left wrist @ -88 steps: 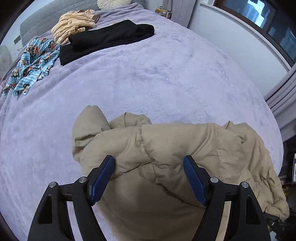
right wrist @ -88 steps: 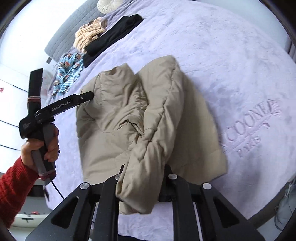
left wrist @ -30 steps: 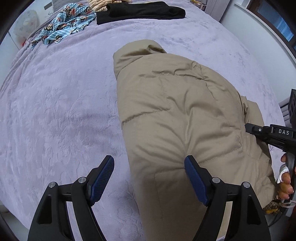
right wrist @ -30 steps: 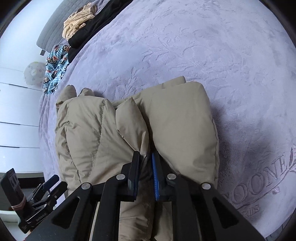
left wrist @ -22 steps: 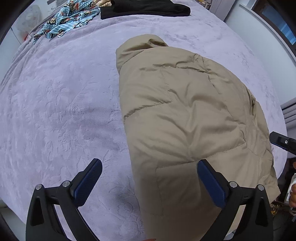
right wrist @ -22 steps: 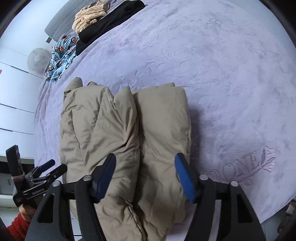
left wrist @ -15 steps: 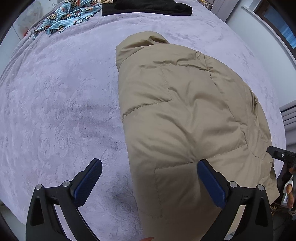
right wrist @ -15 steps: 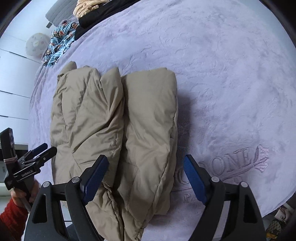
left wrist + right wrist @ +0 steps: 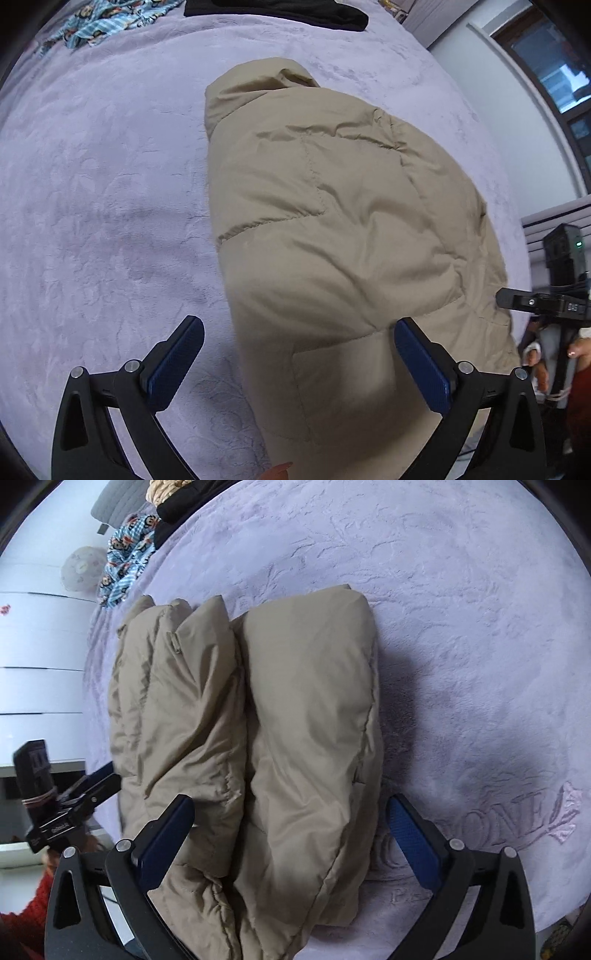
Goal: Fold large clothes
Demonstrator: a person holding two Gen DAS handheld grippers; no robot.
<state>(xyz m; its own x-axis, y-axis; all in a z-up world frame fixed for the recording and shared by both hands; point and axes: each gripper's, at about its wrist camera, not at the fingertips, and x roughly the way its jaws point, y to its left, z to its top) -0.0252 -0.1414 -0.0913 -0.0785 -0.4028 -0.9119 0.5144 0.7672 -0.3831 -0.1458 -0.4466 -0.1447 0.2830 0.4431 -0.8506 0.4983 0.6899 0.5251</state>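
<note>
A beige puffer jacket (image 9: 332, 221) lies folded on the lilac bedspread (image 9: 92, 203). In the right wrist view it (image 9: 277, 720) shows as padded folds lying side by side. My left gripper (image 9: 299, 332) is open and empty, hovering over the jacket's near end. My right gripper (image 9: 288, 808) is open and empty, jaws spread wide over the jacket's near edge. The right gripper also shows in the left wrist view (image 9: 517, 300) at the jacket's right side. The left gripper also shows in the right wrist view (image 9: 103, 777) at the jacket's left side.
Black clothes (image 9: 277, 9) and a blue patterned garment (image 9: 110, 22) lie at the far end of the bed. A tan striped garment (image 9: 166, 491) lies beside them. The bed edge and a window wall (image 9: 517, 110) are on the right.
My right gripper let go of the jacket fold and opened wide, then drew back. My left gripper opened wider. The jacket settled flat on the bed.
</note>
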